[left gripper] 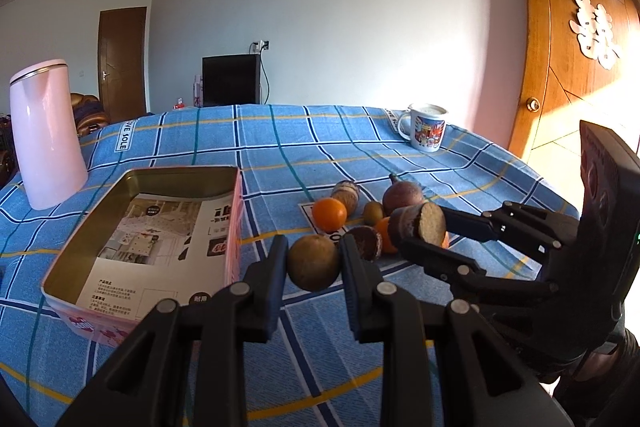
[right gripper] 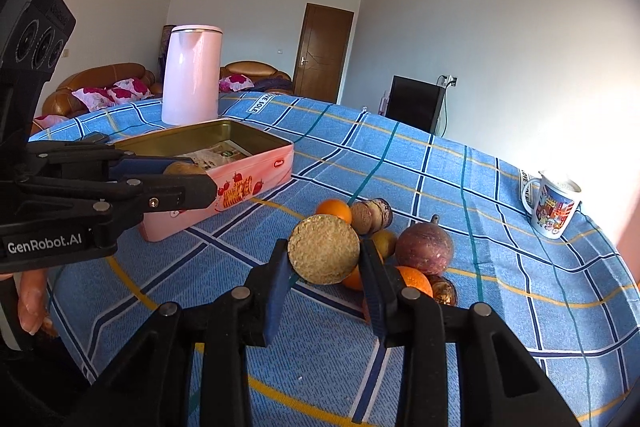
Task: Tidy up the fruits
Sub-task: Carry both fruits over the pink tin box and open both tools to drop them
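My left gripper (left gripper: 314, 267) is shut on a round brown-green fruit (left gripper: 313, 263) and holds it above the cloth, just right of the pink tin (left gripper: 236, 227). It also shows in the right wrist view (right gripper: 176, 173), near the tin (right gripper: 256, 183). My right gripper (right gripper: 324, 261) is shut on a halved passion fruit (right gripper: 323, 249), cut face toward the camera, above the fruit pile; it shows in the left wrist view (left gripper: 418, 225) too. On the cloth lie an orange (left gripper: 329, 214), a whole purple passion fruit (right gripper: 425, 247), a kiwi (left gripper: 374, 213) and other halves (right gripper: 372, 215).
A tall pink kettle (left gripper: 46, 135) stands behind the tin at the table's far left. A printed mug (left gripper: 426, 127) stands near the far right edge. The tin holds only a printed leaflet (left gripper: 168, 243). The blue checked cloth (right gripper: 440, 163) covers the table.
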